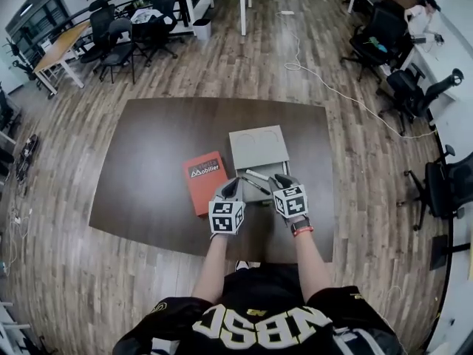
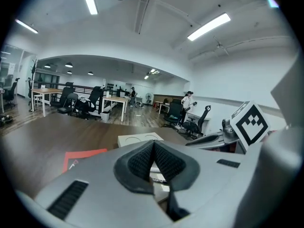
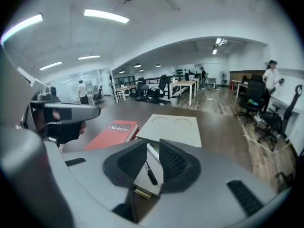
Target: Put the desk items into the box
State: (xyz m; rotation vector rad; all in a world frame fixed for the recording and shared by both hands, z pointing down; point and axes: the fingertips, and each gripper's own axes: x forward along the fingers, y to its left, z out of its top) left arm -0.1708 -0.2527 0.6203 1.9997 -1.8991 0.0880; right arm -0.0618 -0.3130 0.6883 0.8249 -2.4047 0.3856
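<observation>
A grey box [image 1: 257, 145] with two round marks on its lid lies on the dark table [image 1: 148, 168]; it also shows in both gripper views [image 2: 140, 138] [image 3: 173, 129]. A red book [image 1: 202, 181] [image 3: 113, 133] [image 2: 80, 156] lies just left of it. A white pen [image 3: 153, 152] and a black pen [image 3: 150, 174] rest on a flat grey piece at the box's near end. My right gripper [image 1: 281, 181] [image 3: 152, 158] hovers above them, open, nothing between its pads. My left gripper [image 1: 230, 187] [image 2: 153, 151] hangs beside it, shut and empty.
The table's near edge [image 1: 222, 246] runs just under my hands. Office chairs [image 1: 414, 91] stand to the right, with more desks and chairs [image 1: 111, 35] at the back left. A white cable [image 1: 347, 95] trails over the wooden floor behind the table.
</observation>
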